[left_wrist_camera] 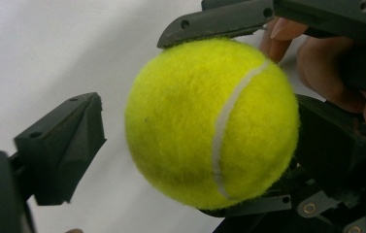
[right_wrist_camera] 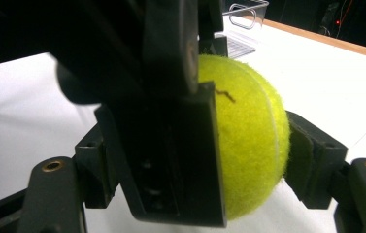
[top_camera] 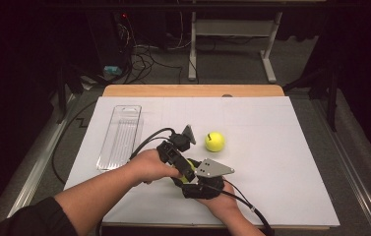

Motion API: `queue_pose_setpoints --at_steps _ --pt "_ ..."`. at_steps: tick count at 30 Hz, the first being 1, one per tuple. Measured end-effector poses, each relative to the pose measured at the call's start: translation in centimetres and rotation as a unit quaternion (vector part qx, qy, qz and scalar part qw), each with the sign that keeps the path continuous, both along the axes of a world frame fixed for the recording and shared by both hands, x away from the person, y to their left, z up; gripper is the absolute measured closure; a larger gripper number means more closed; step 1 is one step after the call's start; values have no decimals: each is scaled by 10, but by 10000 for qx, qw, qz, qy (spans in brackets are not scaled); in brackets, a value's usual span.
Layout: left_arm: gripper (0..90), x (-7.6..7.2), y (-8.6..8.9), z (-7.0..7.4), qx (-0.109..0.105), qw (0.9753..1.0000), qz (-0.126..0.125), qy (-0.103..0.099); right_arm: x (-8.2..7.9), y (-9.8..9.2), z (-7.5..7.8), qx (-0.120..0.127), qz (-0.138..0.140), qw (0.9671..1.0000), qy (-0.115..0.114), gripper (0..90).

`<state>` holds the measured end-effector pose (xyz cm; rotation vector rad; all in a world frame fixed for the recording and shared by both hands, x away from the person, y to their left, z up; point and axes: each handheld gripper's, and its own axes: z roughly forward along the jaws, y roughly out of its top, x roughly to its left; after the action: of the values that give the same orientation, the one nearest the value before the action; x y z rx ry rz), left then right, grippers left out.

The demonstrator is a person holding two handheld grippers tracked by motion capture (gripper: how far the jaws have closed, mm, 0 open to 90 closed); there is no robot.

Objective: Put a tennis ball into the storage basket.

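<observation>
Right gripper [top_camera: 193, 173]: held low at the near edge of the table [top_camera: 281, 162], jaws clamped on a tennis ball [left_wrist_camera: 212, 124]. In the right gripper view the ball [right_wrist_camera: 248, 131] sits between its two black jaws, the right-hand jaw pressed into the felt. In the left gripper view the same jaws grip the ball above and below.

Left gripper [top_camera: 185, 169]: directly against the right gripper, meeting it at the ball. Its jaws stand apart; in the left gripper view the left jaw is clear of the ball with white table showing in the gap, and the other jaw lies against the ball's far side. In the right gripper view one left-gripper jaw crosses in front of the ball.

Beyond both grippers, a second tennis ball [top_camera: 214, 141] rests on the table, near but apart. Farther off to the left gripper's left, a clear plastic tray [top_camera: 120, 136] lies flat, well apart.
</observation>
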<state>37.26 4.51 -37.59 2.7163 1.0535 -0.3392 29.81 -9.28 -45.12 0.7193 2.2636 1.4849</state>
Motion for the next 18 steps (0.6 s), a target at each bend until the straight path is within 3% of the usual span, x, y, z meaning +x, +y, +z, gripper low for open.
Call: queue_pose_setpoints --at_steps 18 --pt "260 0 0 0 -149 9998 -81 85 0 0 0 16 -57 10000 -22 271"
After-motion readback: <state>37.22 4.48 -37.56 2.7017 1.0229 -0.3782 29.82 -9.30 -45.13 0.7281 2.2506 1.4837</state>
